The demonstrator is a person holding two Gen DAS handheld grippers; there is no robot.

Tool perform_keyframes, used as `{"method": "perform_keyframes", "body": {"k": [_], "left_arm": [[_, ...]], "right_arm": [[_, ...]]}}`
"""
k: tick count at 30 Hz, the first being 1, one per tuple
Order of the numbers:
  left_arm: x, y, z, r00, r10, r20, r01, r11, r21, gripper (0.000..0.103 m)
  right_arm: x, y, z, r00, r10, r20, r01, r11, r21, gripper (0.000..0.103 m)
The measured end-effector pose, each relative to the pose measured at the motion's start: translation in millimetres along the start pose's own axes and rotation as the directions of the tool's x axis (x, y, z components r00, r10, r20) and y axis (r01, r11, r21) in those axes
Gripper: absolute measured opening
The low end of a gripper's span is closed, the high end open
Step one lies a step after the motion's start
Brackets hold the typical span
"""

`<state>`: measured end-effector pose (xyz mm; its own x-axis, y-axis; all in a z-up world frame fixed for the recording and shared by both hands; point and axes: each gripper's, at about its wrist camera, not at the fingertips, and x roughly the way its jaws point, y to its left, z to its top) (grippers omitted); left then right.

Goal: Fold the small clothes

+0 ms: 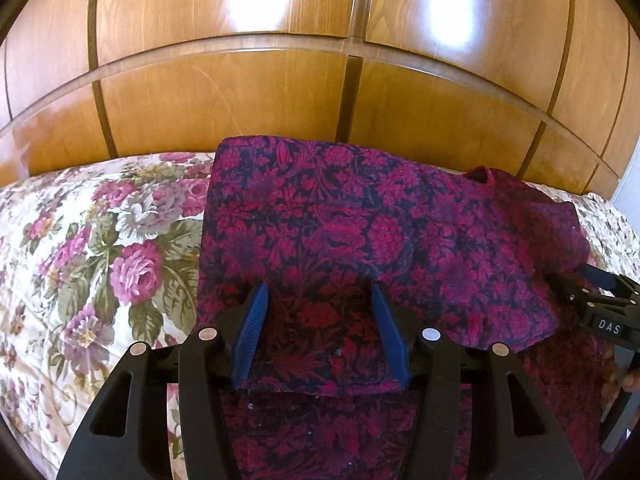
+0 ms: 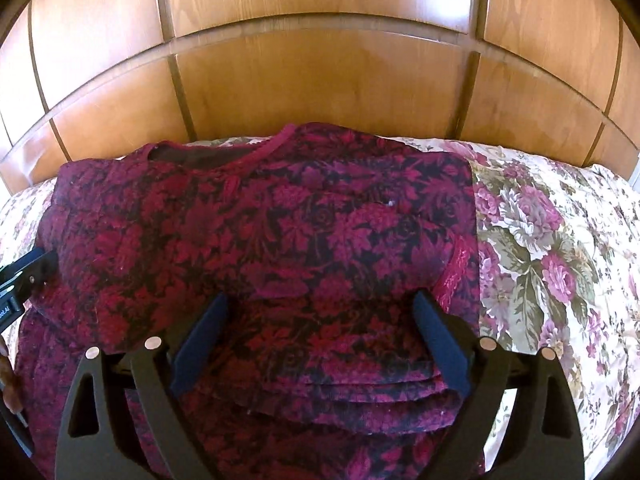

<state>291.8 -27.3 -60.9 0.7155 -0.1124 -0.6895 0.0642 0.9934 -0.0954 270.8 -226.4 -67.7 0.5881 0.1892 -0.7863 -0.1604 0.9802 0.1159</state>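
Partly folded top (image 2: 256, 232) on the bed (image 2: 560, 240)
Left gripper (image 1: 320, 300) and right gripper (image 2: 320, 312) gape, holding nothing; further folds remain

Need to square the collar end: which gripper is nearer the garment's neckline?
Right. The right gripper sits roughly below the neckline; the left gripper works the garment's opposite side.

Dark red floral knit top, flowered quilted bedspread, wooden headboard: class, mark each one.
Dark red floral knit top (image 2: 260, 216): right wrist view, chest panel.
Flowered quilted bedspread (image 1: 100, 248): left wrist view, bare patch.
Wooden headboard (image 2: 320, 88): right wrist view, centre panel.
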Motion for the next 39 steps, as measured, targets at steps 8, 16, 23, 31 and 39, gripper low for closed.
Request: {"method": "perform_keyframes", "body": {"k": [8,16,23,31,39], "left_arm": [[-27,11,-3,0.999,-0.035,0.018,0.036,0.997,-0.075,0.053],[-45,38,-19,1.0,-0.017,-0.011,0.015,0.988,-0.155,0.067],[-20,44,-22,0.991,0.025,-0.128,-0.048,0.983,-0.177,0.074],[-77,52,-48,0.998,-0.008,-0.06,0.0,0.99,-0.143,0.074],[-127,61,-103,0.979,-0.179,-0.101,0.167,0.979,-0.12,0.074]], "right_arm": [[-22,-2,-2,1.0,0.019,0.021,-0.02,0.999,0.032,0.092],[-43,-27,-9,0.999,0.022,0.036,-0.026,0.992,0.127,0.086],[-28,-34,-15,0.998,-0.015,-0.054,0.025,0.985,0.17,0.085],[-75,-44,-42,0.998,0.045,-0.046,-0.04,0.992,0.123,0.087],[-98,-67,-110,0.976,0.149,-0.159,-0.124,0.979,0.161,0.088]]}}
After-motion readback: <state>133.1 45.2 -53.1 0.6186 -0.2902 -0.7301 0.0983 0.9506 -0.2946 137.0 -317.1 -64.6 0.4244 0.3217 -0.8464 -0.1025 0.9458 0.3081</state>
